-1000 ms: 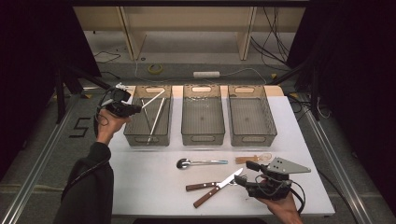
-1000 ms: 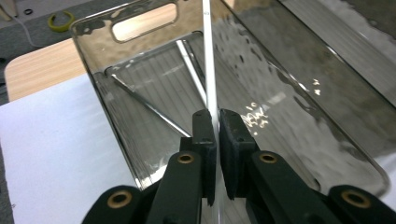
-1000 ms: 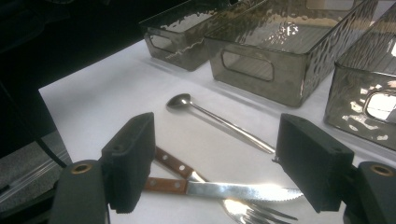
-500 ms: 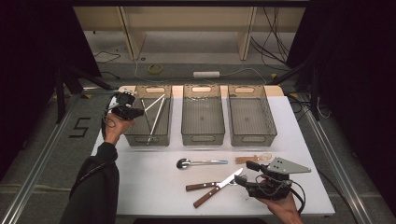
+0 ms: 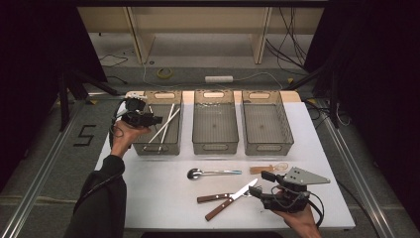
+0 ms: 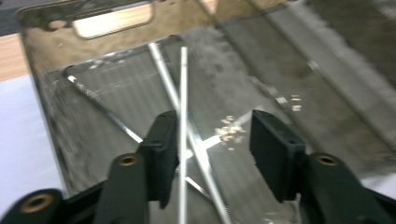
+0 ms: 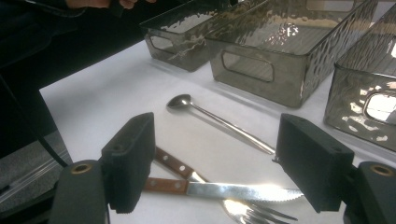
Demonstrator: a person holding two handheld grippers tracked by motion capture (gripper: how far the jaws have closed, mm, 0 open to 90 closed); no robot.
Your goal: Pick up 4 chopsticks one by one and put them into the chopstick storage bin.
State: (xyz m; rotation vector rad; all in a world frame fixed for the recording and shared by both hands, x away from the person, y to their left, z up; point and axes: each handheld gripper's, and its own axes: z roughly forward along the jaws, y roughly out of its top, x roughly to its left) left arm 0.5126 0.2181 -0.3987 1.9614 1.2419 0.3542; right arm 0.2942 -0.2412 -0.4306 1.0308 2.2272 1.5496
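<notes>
Left claw point(image 6: 212, 154) just opened above chopsticks point(image 5: 166, 124) in left bin point(image 5: 174, 145).

Pretty dim room overall, only the white table point(image 5: 163, 198) is properly lit. Grey floor point(image 5: 44, 163) out past the left claw has a "5" point(image 5: 85, 135) marked on it. Beyond both claws: a pale wooden frame point(image 5: 136, 34), loose cables point(image 5: 292, 29), a white power strip point(image 5: 218, 79), a tape roll point(image 5: 165, 73).

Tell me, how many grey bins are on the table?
3, in a row along the far side: the left bin with chopsticks inside, the middle bin, and the right bin.
</notes>
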